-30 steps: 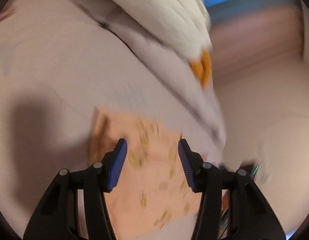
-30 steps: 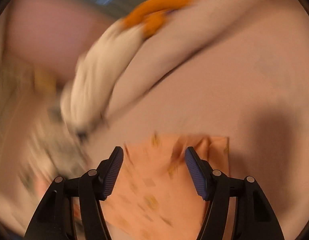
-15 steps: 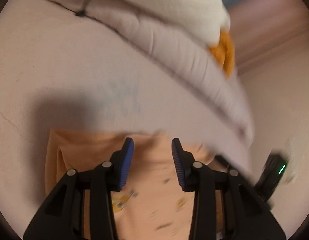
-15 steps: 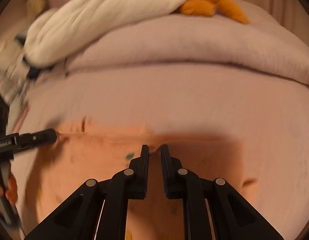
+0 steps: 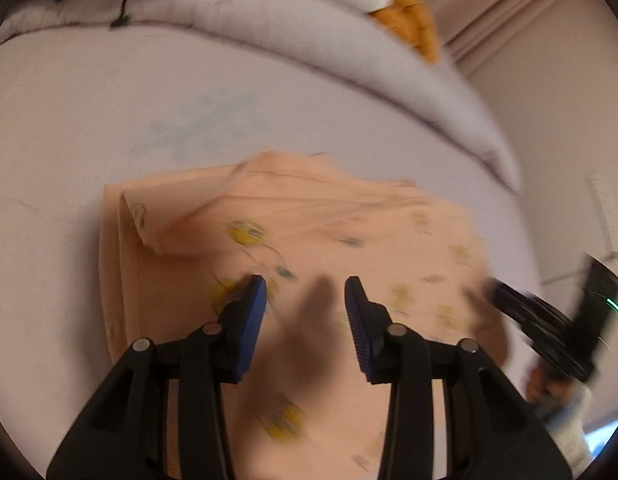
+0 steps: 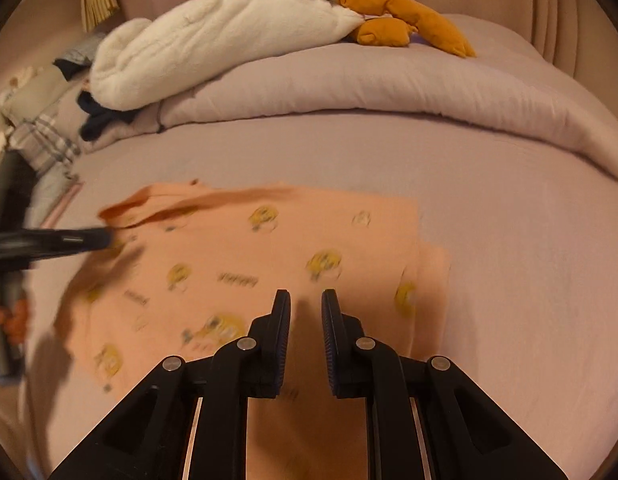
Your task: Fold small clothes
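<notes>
The light is warm and rather dim, tinting everything pinkish. My left tongs throw a soft dark shadow on the peach garment between and just behind their tips; my right tongs cast one straight beneath themselves. Motion blur smears the garment's yellow prints, worst near my left tongs, and the other tongs show only as a dark streak at each picture's side. The folded duvet beyond my right tongs is sharper. Both views bow strongly outward, with black corners. No glare shows.
</notes>
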{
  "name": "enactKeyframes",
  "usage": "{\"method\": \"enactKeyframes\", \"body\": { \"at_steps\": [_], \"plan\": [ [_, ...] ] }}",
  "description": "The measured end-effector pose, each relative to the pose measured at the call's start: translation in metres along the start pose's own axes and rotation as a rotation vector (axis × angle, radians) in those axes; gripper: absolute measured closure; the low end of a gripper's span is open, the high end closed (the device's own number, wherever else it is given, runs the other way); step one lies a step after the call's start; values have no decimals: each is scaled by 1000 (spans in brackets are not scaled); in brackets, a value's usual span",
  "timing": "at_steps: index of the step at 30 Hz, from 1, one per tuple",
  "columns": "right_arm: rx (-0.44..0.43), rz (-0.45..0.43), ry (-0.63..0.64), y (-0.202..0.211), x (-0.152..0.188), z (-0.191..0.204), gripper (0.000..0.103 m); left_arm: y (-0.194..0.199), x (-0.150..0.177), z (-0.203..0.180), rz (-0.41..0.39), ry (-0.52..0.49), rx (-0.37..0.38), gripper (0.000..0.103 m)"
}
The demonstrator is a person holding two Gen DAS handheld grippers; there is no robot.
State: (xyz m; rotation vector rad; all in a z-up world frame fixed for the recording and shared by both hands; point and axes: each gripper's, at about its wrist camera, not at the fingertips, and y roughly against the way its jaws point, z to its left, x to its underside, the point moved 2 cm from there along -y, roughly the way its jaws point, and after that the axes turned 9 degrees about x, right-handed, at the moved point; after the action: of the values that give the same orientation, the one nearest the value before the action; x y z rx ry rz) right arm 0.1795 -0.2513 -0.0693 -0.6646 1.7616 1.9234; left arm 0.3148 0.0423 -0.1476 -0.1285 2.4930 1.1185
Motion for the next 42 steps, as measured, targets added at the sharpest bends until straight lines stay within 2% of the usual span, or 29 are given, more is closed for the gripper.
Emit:
{"method": "enactKeyframes", "body": {
  "at_steps": [1, 3, 6, 8, 10, 11, 15, 18, 21, 23, 25, 27, 29, 31, 34, 36, 38, 39, 40, 41, 42],
  "plan": [
    [-13, -3, -7, 4, 3, 0, 88, -3, -9, 8, -37, 23, -12, 70],
    [-15, 0, -5, 10, 6, 4, 88, 2, -26, 18, -119, 87, -26, 70],
    [-5, -13, 28, 15, 5, 11, 88, 33, -50, 35, -308, 196, -99, 66],
    [31, -31, 57, 17, 1, 15, 88, 51, -51, 33, -362, 197, -106, 64],
    [73, -44, 81, 14, 0, 16, 88, 61, -40, 23, -334, 151, -38, 63],
    [85, -40, 85, 11, 0, 16, 88, 63, -28, 15, -289, 106, -14, 63],
    [98, -15, 92, -1, 9, 16, 88, 52, 29, -29, -152, -118, 8, 63],
    [145, -4, 142, -6, 19, 21, 88, 47, 73, -28, -94, -176, 1, 63],
    [166, 43, 141, -16, 30, 18, 88, 33, 100, -9, -49, -157, -37, 65],
    [154, 40, 131, -15, 33, 14, 88, 44, 110, -4, -91, -136, -16, 64],
    [180, 46, 119, -8, 33, 10, 88, 57, 118, 1, -101, -74, 6, 64],
    [190, 38, 102, 3, 33, 10, 88, 66, 133, 4, -99, -62, 1, 64],
    [141, -3, 94, 21, 38, 14, 88, 64, 140, 2, -89, -77, -21, 64],
    [114, -4, 108, 25, 49, 20, 88, 68, 144, 2, -101, -68, -17, 64],
    [165, 83, 170, 1, 73, 27, 88, 81, 146, 11, -121, -2, 9, 64],
    [174, 51, 184, 1, 75, 29, 88, 91, 145, 12, -136, 37, 21, 63],
    [169, 74, 164, 8, 69, 29, 88, 103, 145, 15, -170, 63, 12, 45],
    [152, 68, 155, 14, 67, 30, 87, 108, 145, 18, -192, 79, 1, 26],
    [119, 44, 145, 24, 63, 30, 85, 113, 142, 23, -224, 104, 7, 22],
    [89, 20, 135, 32, 60, 32, 77, 117, 139, 28, -249, 137, 26, 22],
    [69, 7, 123, 36, 59, 33, 63, 117, 135, 33, -258, 169, 44, 22]
  ]
}}
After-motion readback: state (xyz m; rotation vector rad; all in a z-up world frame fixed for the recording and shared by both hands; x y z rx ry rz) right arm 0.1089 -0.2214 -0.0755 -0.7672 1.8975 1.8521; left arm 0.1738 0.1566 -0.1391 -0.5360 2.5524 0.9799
